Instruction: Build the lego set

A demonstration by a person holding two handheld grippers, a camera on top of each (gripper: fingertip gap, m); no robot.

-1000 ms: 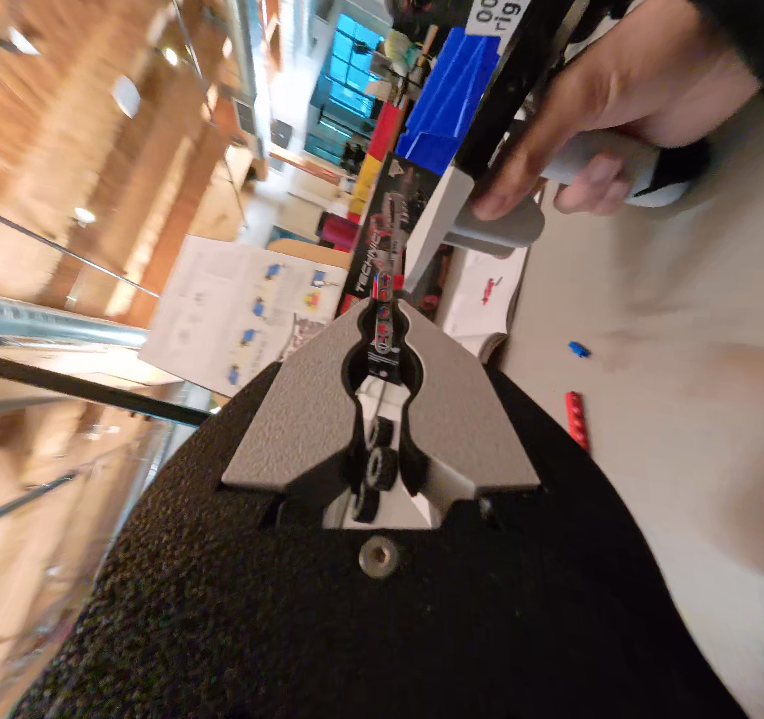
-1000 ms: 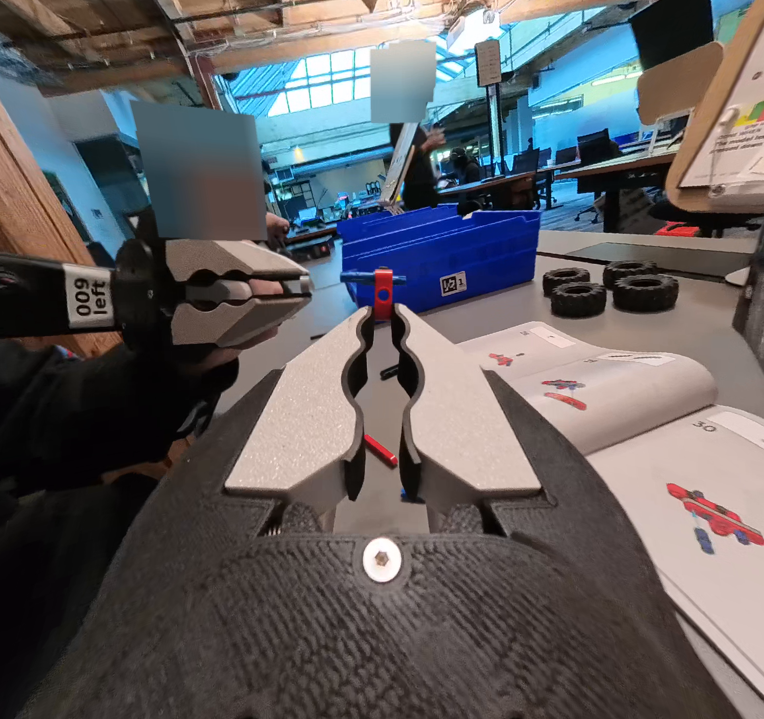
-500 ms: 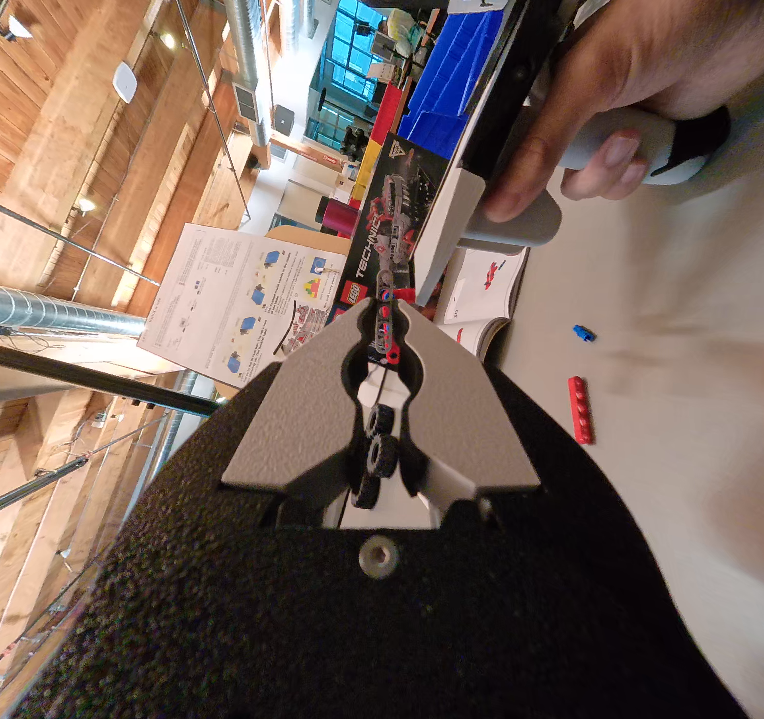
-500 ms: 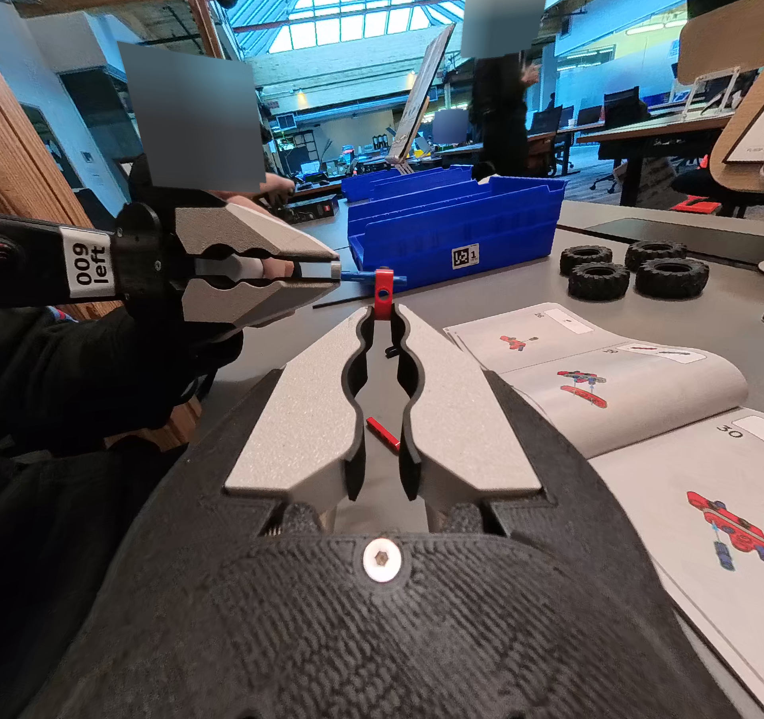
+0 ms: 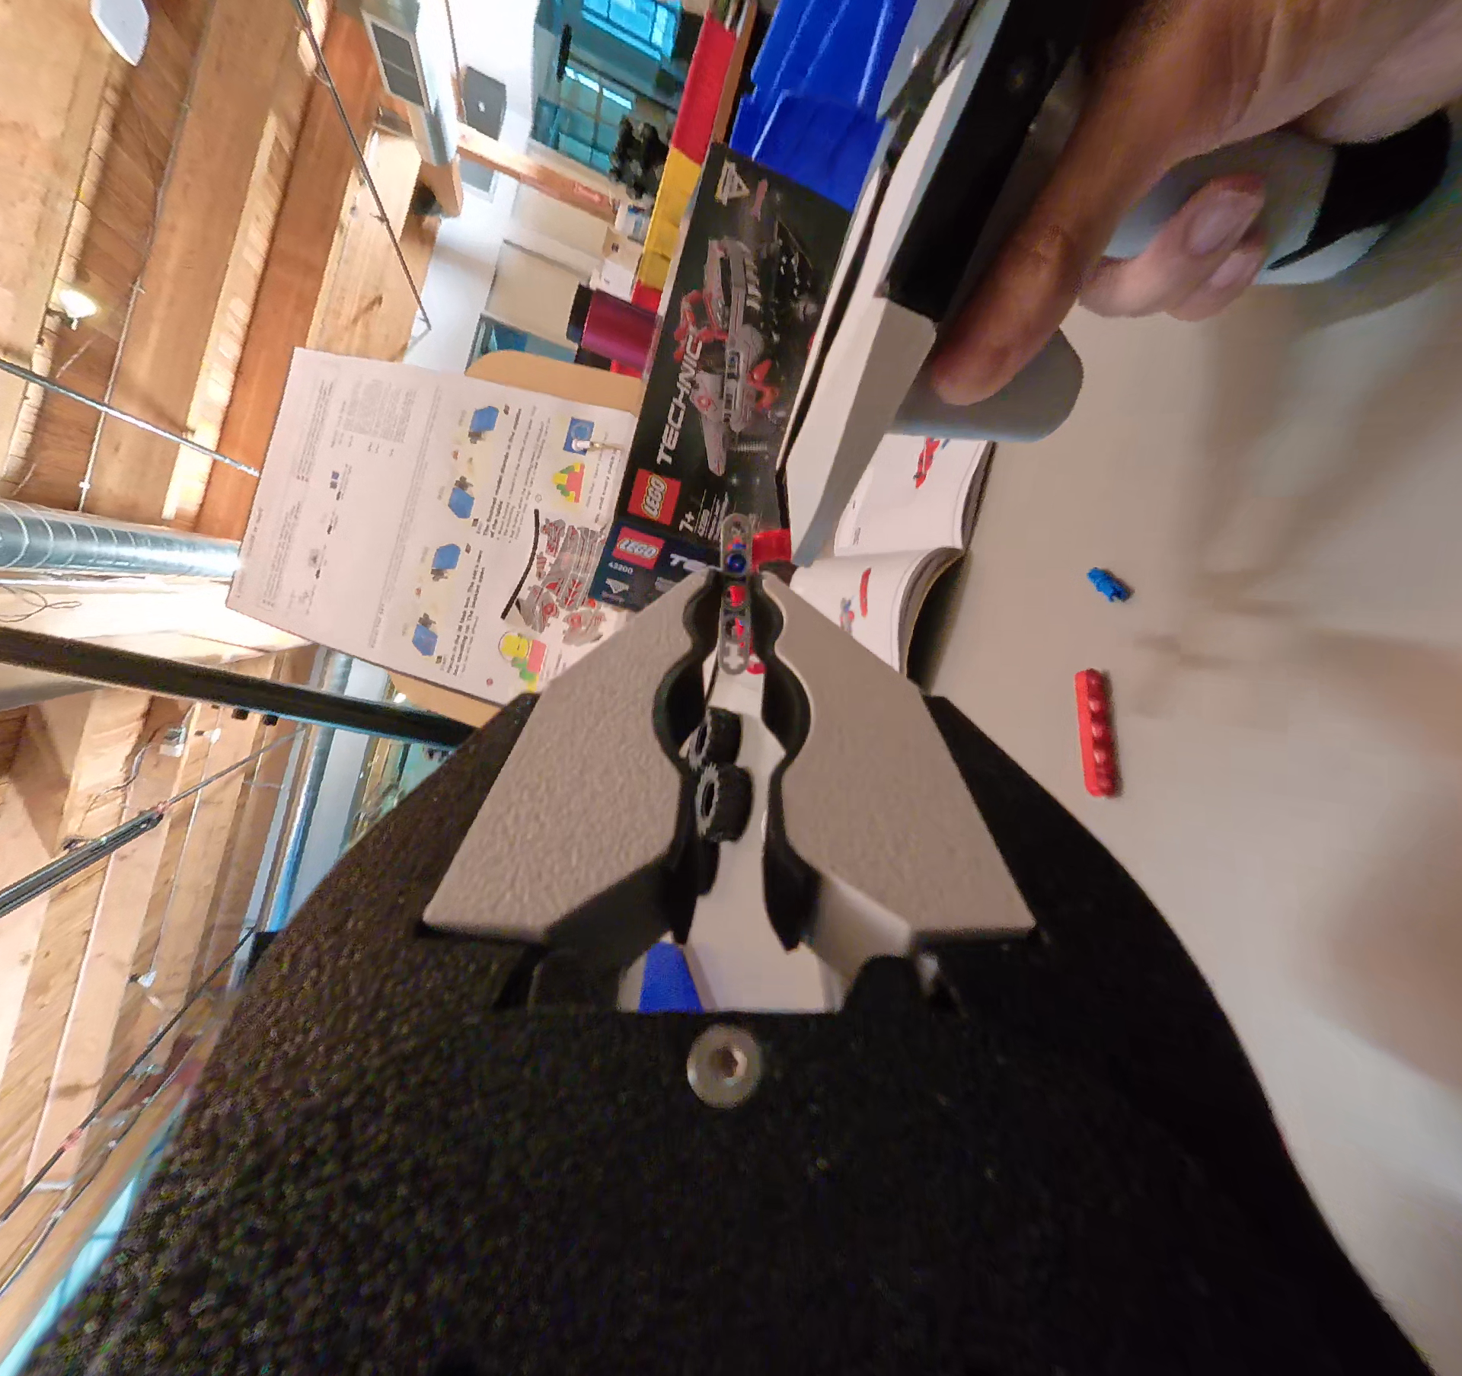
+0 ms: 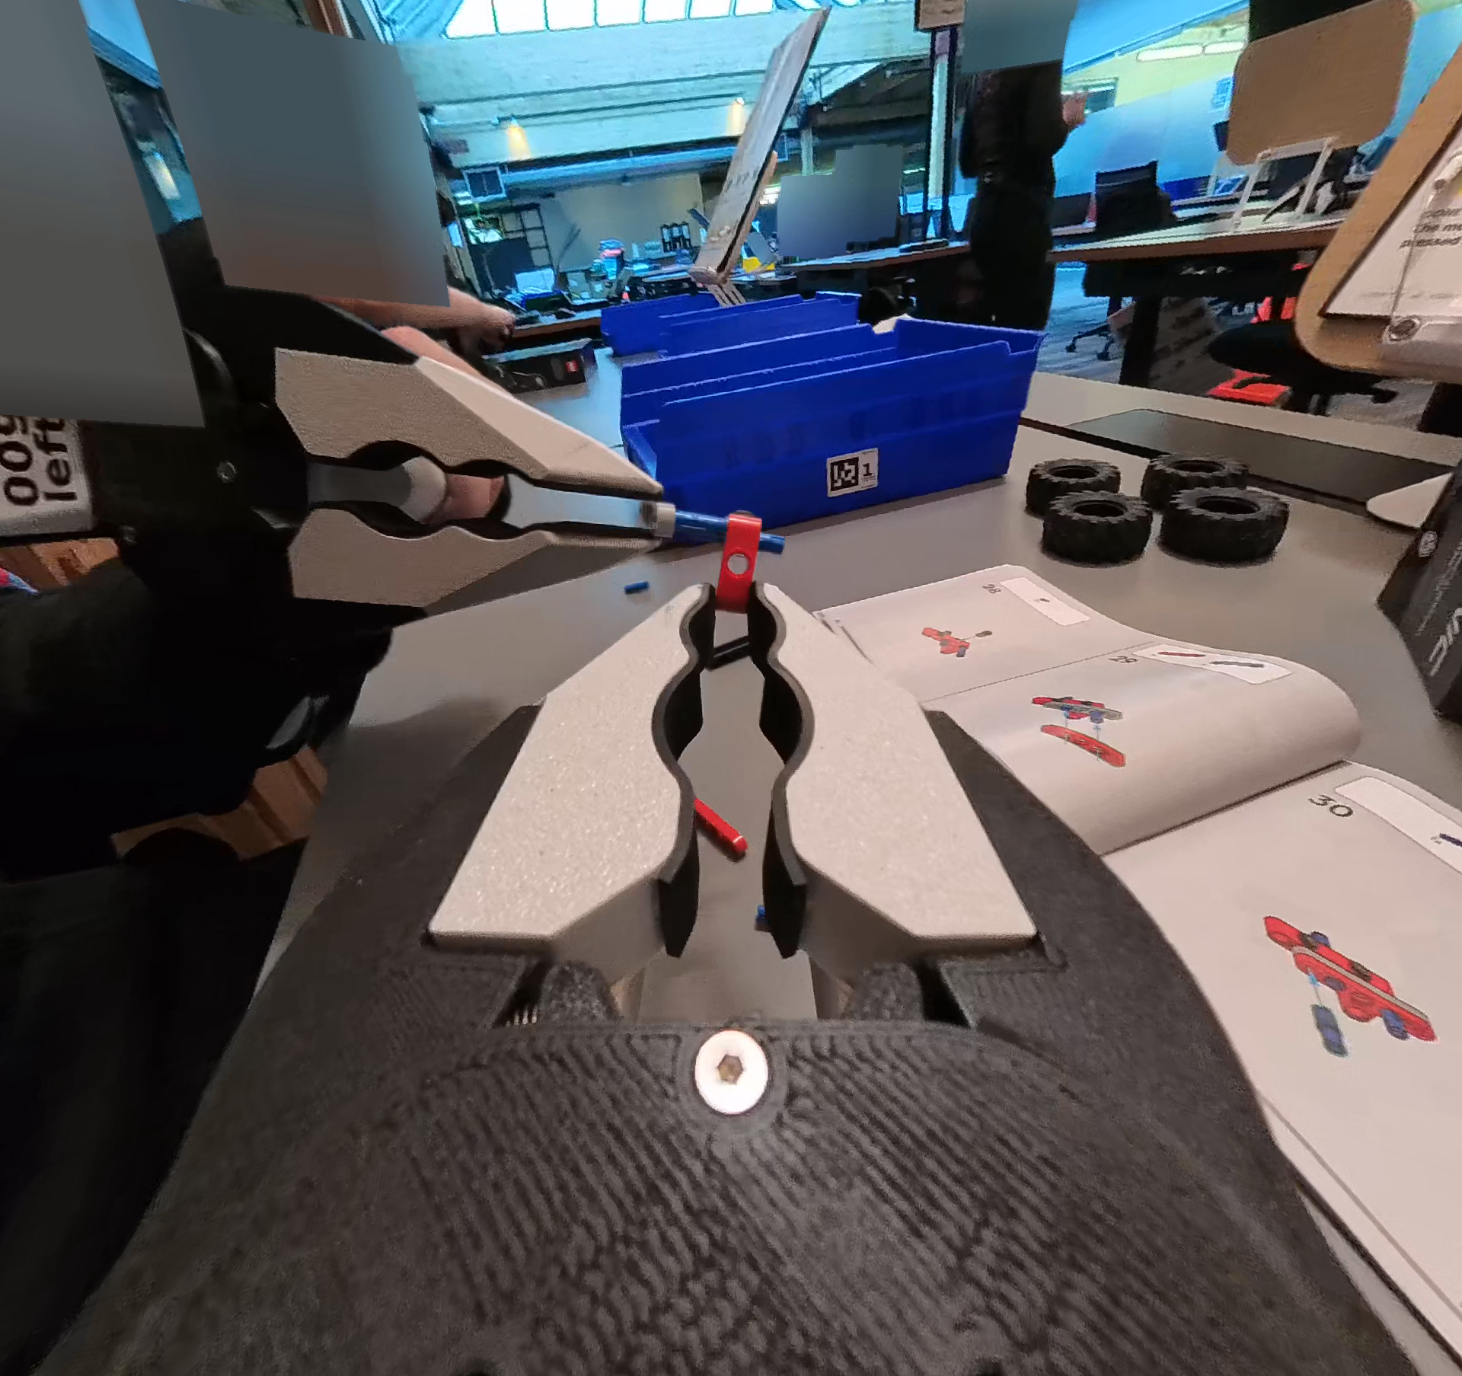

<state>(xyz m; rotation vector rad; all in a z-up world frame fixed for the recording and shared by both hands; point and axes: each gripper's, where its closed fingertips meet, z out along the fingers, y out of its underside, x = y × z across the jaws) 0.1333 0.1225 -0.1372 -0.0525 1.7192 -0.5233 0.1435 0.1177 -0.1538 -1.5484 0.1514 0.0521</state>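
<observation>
My right gripper [image 6: 734,596] is shut on a small red connector [image 6: 737,561] that stands upright between its tips. A blue pin [image 6: 712,528] runs crosswise through the connector's top. My left gripper [image 5: 734,586] is shut on a thin grey beam with holes [image 5: 737,610]. In the right wrist view the left gripper [image 6: 653,521] comes in from the left, and the grey beam's end [image 6: 663,517] sits on the blue pin's left end. In the left wrist view the red connector [image 5: 771,544] shows just past the beam, under the right gripper's finger [image 5: 854,420].
Blue bins [image 6: 831,420] stand behind, black tyres [image 6: 1147,511] at the right, an open instruction booklet [image 6: 1107,713] beside me. A red axle [image 6: 720,828], a red beam [image 5: 1096,733] and a blue pin [image 5: 1107,585] lie loose on the table. The set's box [image 5: 728,389] stands upright. Less than 4 cm separates the two grippers' tips.
My left gripper has moved in toward the right gripper. The grey beam, apart from the blue pin a second ago, now meets its left end. Both grippers stay shut.
</observation>
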